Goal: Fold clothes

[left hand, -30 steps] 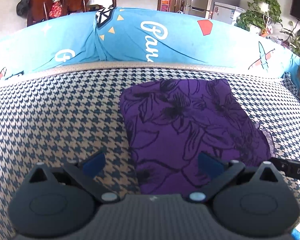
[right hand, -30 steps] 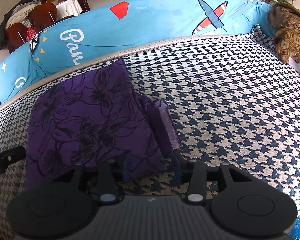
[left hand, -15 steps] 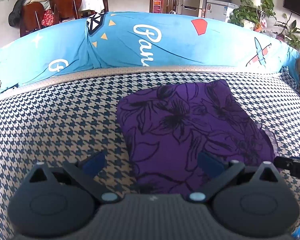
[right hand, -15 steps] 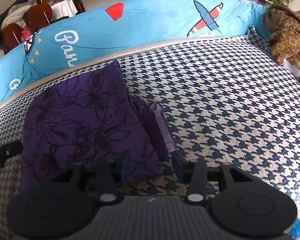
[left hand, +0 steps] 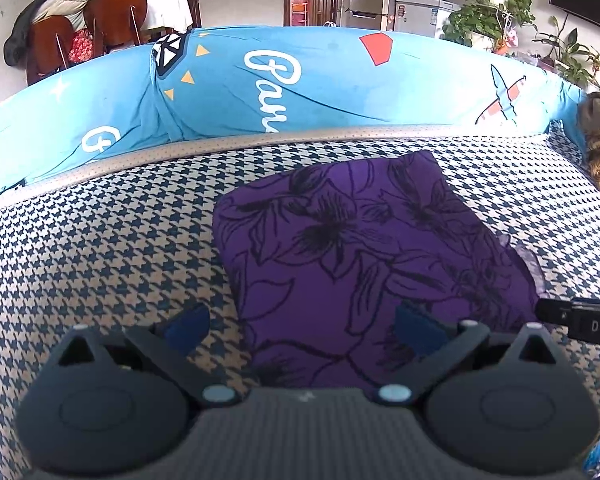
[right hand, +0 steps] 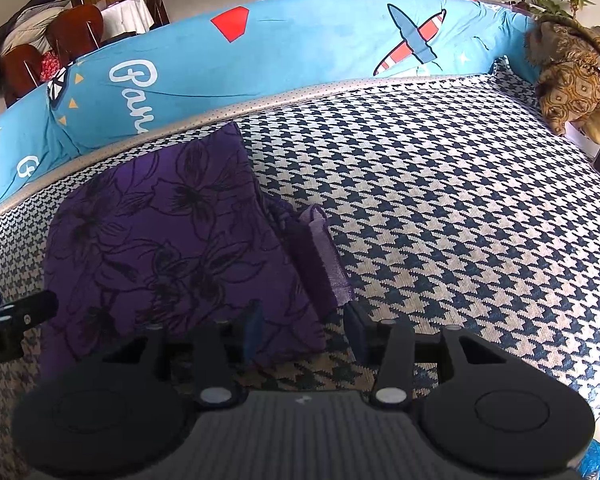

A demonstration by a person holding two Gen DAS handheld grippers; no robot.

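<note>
1. On the houndstooth sofa seat (left hand: 100,240), a purple floral garment (left hand: 360,248) is lying folded into a rough rectangle, its far corner reaching almost to the pale piping that edges the seat below the blue backrest cover (left hand: 300,84).
2. Relative to the garment, the left tool (left hand: 302,326) is sitting at its near left corner: the right pad is hanging over the purple cloth, the left pad is hanging over bare houndstooth beside the garment's left edge.
3. That left tool is standing wide open, with no pad pressing on the fabric.
4. The right tool (right hand: 304,330) is sitting at the garment's near right corner (right hand: 292,320), which is lying between its two pads.
5. Its jaws are standing partly apart, a gap is showing on each side of the cloth, and it is gripping nothing.
6. A paler purple strip, a hem or band (right hand: 324,256), is sticking out from under the garment's right edge and is ending just beyond the right tool's right pad.
7. Each tool is showing at the edge of the other's view, both at the garment's near edge.
8. A brown patterned cushion (right hand: 572,80) is resting well apart from the garment, at the seat's far right end.
</note>
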